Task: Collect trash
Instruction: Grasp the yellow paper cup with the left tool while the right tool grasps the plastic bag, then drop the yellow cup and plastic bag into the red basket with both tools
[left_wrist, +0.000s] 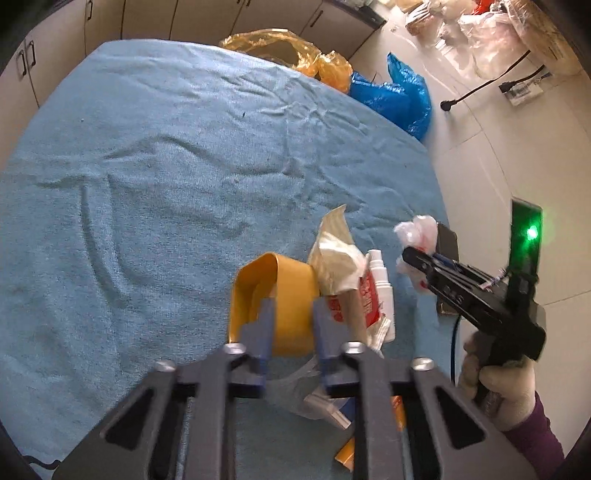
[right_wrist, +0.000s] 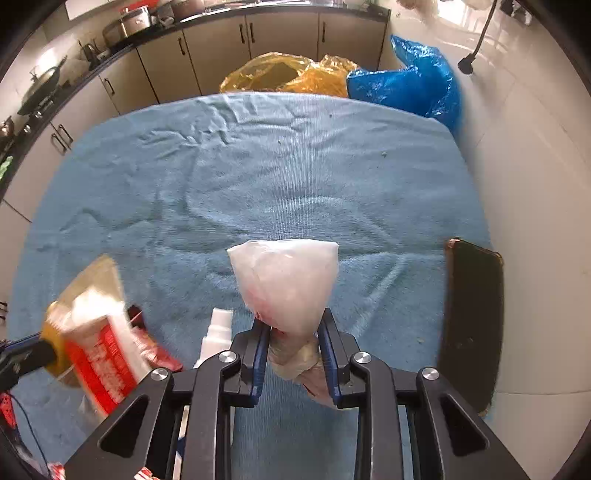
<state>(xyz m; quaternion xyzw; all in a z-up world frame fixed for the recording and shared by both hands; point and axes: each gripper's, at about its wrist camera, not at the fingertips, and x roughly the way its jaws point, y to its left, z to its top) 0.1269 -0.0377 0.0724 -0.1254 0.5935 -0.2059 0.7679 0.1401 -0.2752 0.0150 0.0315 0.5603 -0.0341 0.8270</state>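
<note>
Clamping a yellow strip at lower centre of its view, the left gripper sits beside a trash pile on the blue cloth. Lower centre in its own view, the right gripper pinches a white plastic bag.

Each camera rides on its tongs, looking steeply down and close over the blue towel. Both views share the towel, the orange bag and the blue bag at the far edge.
</note>
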